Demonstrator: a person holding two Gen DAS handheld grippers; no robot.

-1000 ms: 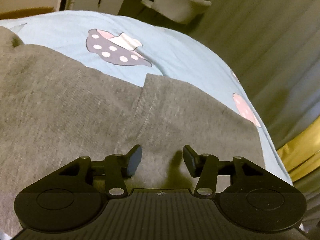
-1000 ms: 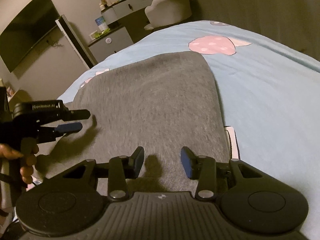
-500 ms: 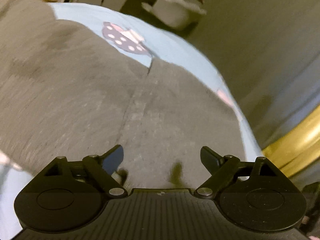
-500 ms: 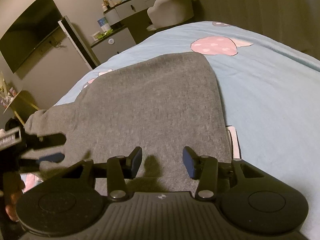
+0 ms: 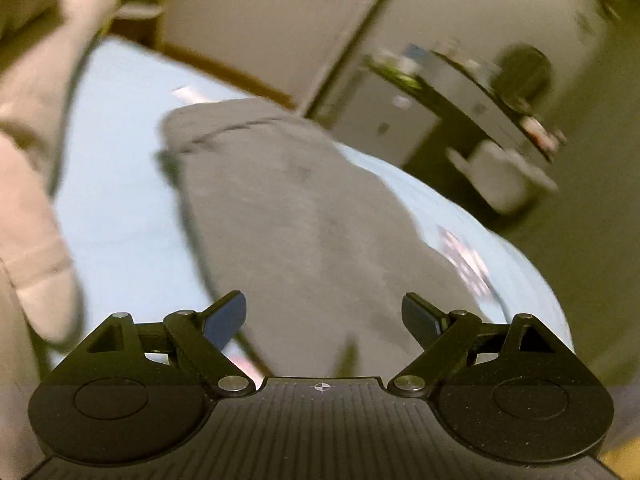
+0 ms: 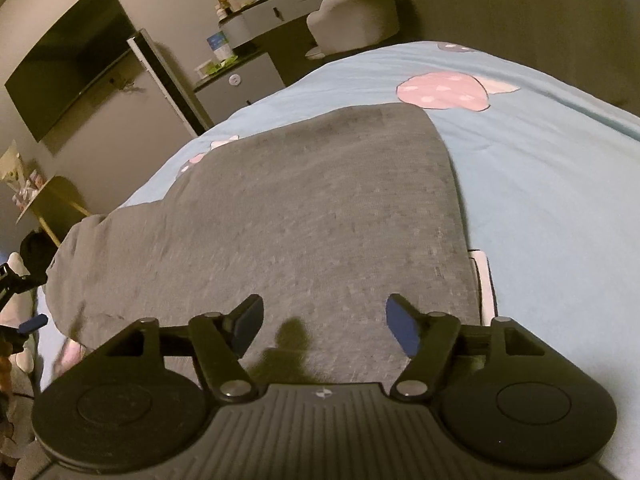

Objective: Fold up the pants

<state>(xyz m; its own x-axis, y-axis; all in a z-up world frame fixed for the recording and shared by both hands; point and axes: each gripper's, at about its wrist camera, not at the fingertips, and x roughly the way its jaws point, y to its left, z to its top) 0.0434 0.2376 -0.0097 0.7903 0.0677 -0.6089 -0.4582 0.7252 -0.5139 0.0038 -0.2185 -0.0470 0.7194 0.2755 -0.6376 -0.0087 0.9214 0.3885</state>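
Note:
Grey pants (image 6: pixel 304 208) lie folded flat on a light blue bed sheet (image 6: pixel 540 184); they also show, blurred, in the left wrist view (image 5: pixel 288 224). My right gripper (image 6: pixel 324 330) is open and empty, hovering just above the pants' near edge. My left gripper (image 5: pixel 324 318) is open wide and empty, above the pants' near end. The left gripper also shows at the far left edge of the right wrist view (image 6: pixel 16 304), off the left end of the pants.
A dresser (image 6: pixel 260 12) with bottles, a white chair (image 6: pixel 356 20) and a wall TV (image 6: pixel 68 68) stand beyond the bed. Pink mushroom prints (image 6: pixel 444 92) mark the sheet. A pale pillow (image 5: pixel 28 184) lies at the left.
My left gripper has opened wider and swung left off the pants, its view now blurred and turned toward the dresser. My right gripper has opened wider and stays above the near edge.

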